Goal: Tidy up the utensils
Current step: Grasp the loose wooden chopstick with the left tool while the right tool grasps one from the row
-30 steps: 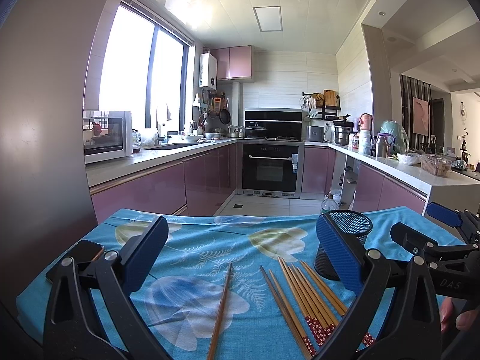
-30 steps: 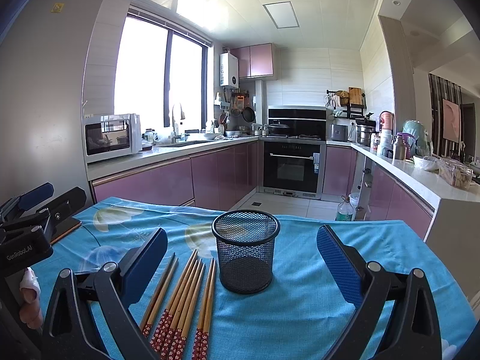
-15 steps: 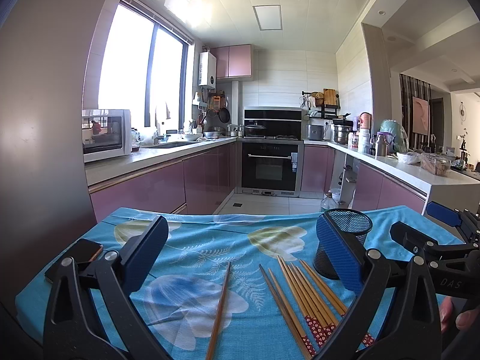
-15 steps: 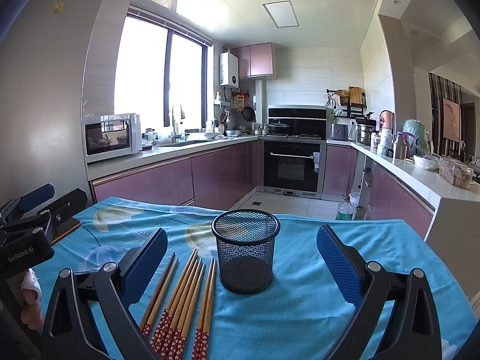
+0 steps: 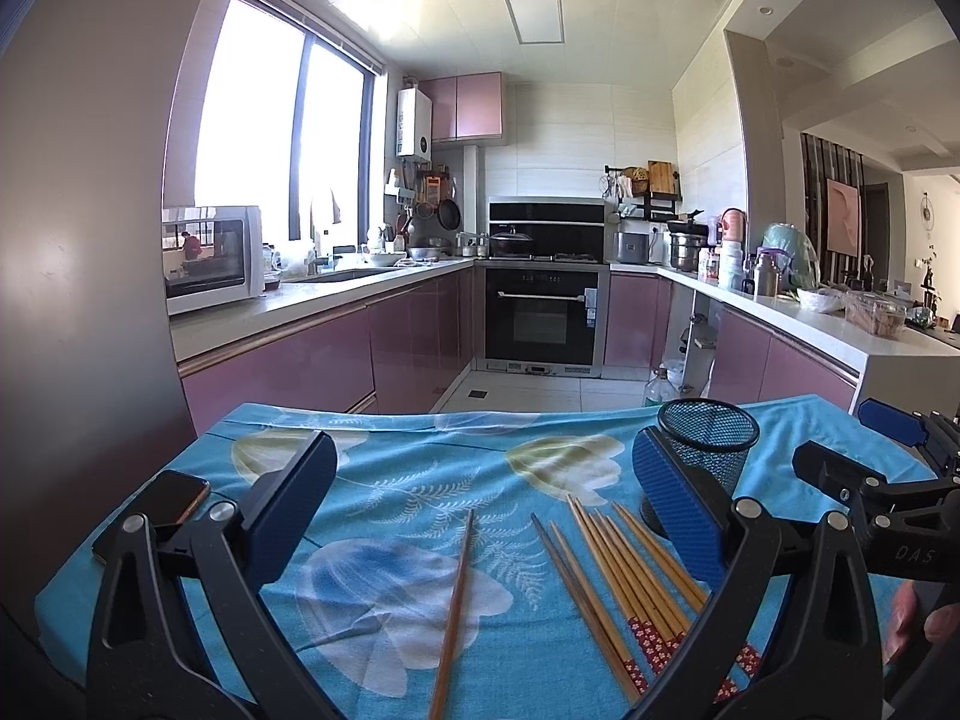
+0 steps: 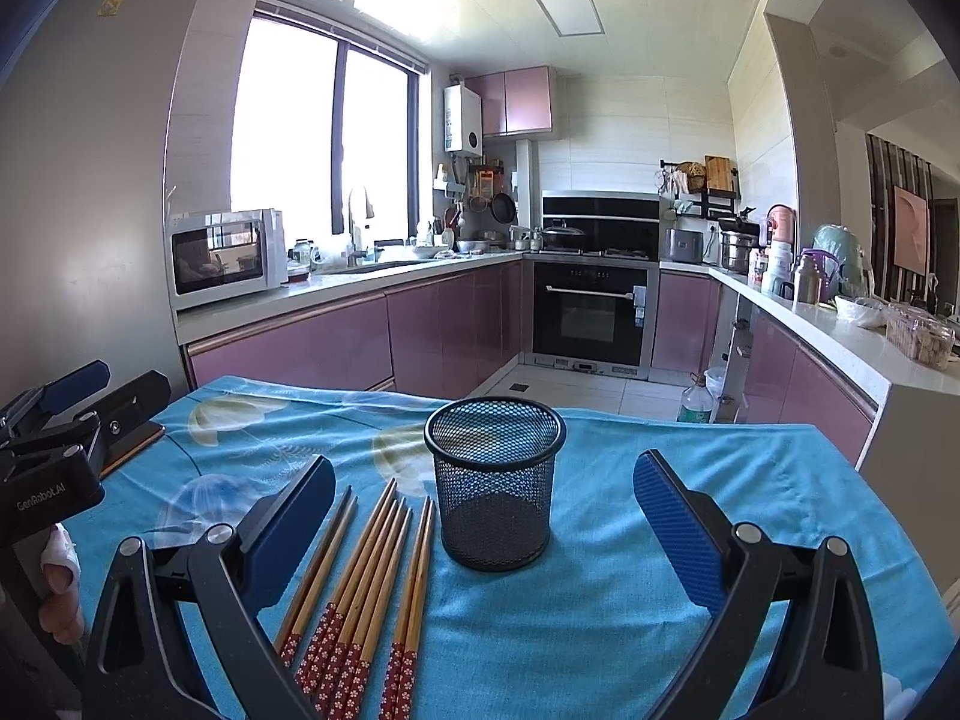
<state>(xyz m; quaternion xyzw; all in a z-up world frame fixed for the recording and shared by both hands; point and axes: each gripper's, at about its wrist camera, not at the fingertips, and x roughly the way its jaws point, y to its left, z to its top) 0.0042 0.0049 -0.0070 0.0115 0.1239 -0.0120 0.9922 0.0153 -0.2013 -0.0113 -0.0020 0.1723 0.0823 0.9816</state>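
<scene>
Table with blue floral cloth [image 6: 690,630] fills the lower field of both wrist views; kitchen beyond, not relevant.

Left gripper [image 5: 480,510]: jaws spread wide, nothing between the pads. Right gripper [image 6: 483,528]: jaws likewise wide, holding nothing. Each gripper sits above the near edge of the cloth.

Black mesh cup [image 6: 494,483]: upright, empty as far as the mesh lets me see. In the right view it stands ahead of the jaws, centred in the gap, touching neither pad. In the left view [image 5: 708,450] it is partly hidden behind the right-hand pad.

Bundle of chopsticks [image 6: 360,588]: lying flat, roughly parallel, red patterned ends toward the camera. In the right view they lie just inside the left-hand pad, beside the cup but apart from it. In the left view [image 5: 624,576] they run under the right-hand pad.

Single chopstick [image 5: 453,606]: alone, near the middle of the left gripper's gap, well apart from the bundle.

Phone [image 5: 174,495]: flat on the cloth, behind the left-hand pad of the left gripper.

Handling judgement: sticks are light, stiff, thin and probably smooth; flat on soft cloth they may roll or slip sideways under closing pads. Best hold looks like across the shaft near mid-length, one or two at a time, then tip upright over the cup. The cup is light and may tip if knocked.
</scene>
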